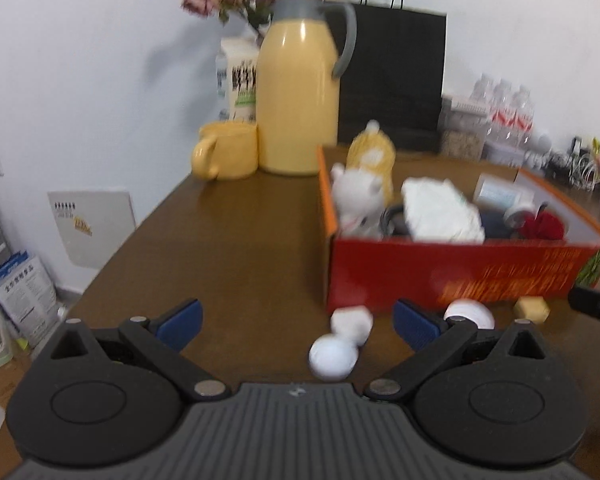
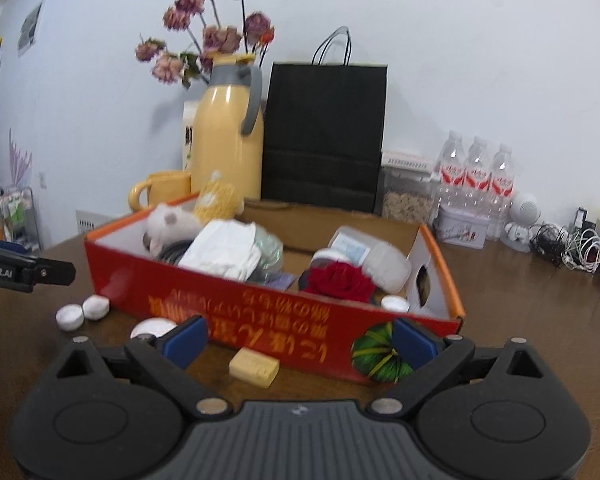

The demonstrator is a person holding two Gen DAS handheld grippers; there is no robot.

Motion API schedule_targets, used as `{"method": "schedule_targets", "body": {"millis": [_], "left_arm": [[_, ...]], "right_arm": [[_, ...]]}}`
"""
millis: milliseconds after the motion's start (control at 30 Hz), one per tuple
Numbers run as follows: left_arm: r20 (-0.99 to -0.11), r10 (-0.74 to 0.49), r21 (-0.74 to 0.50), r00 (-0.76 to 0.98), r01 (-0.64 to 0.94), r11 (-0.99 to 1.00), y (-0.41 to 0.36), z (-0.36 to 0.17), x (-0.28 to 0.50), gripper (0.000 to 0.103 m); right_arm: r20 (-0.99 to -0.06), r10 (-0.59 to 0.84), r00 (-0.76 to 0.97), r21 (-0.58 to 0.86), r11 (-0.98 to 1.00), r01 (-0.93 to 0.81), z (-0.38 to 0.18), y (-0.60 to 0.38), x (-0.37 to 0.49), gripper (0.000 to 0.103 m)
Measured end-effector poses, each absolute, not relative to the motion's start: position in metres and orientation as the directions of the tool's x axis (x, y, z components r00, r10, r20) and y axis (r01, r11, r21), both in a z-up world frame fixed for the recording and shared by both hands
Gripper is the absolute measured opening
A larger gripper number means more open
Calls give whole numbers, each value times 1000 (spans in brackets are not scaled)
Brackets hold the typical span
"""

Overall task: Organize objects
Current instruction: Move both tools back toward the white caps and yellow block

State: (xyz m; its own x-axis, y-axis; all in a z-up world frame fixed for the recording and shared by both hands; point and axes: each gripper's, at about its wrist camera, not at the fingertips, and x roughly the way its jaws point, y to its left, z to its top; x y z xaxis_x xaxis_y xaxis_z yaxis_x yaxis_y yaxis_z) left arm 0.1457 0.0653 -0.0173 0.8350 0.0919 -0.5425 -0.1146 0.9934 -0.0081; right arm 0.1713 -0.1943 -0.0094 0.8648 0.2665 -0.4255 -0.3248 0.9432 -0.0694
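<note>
A red cardboard box [image 1: 456,272] [image 2: 228,300] stands on the brown table, filled with a white plush toy [image 1: 358,200], a white cloth [image 1: 440,212], a red rose [image 2: 338,278] and other items. In front of it lie two small white caps [image 1: 334,354] [image 2: 70,316], a white round disc [image 1: 470,314] [image 2: 154,328] and a pale yellow block [image 1: 532,309] [image 2: 255,367]. My left gripper [image 1: 298,320] is open and empty, just behind the caps. My right gripper [image 2: 300,342] is open and empty, with the yellow block between its fingers' line and the box front.
A yellow thermos [image 1: 298,92] [image 2: 228,140], a yellow mug [image 1: 224,156], dried flowers and a black paper bag [image 2: 326,136] stand behind the box. Water bottles [image 2: 476,176], a tin and cables [image 2: 572,248] line the back right. The table's left edge [image 1: 112,256] drops to floor clutter.
</note>
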Motion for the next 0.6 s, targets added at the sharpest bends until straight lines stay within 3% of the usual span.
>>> {"method": "schedule_targets", "body": {"millis": [233,433,600], "left_arm": [[-589,76,-3,804,-97,995,66,-33,147,102],[-610,39,-20,792,-65,998,61,-41,153,78],[-603,11,-24,798,-32,999,56,-43,153,47]], "right_arm": [[-499,261,827,-59,941,-332,-22,-184,179,95],[-548,264,794,-26,943,-332,-29,-178,189,84],[-571,265,777,-4,945,-326,-32,-169,197,69]]}}
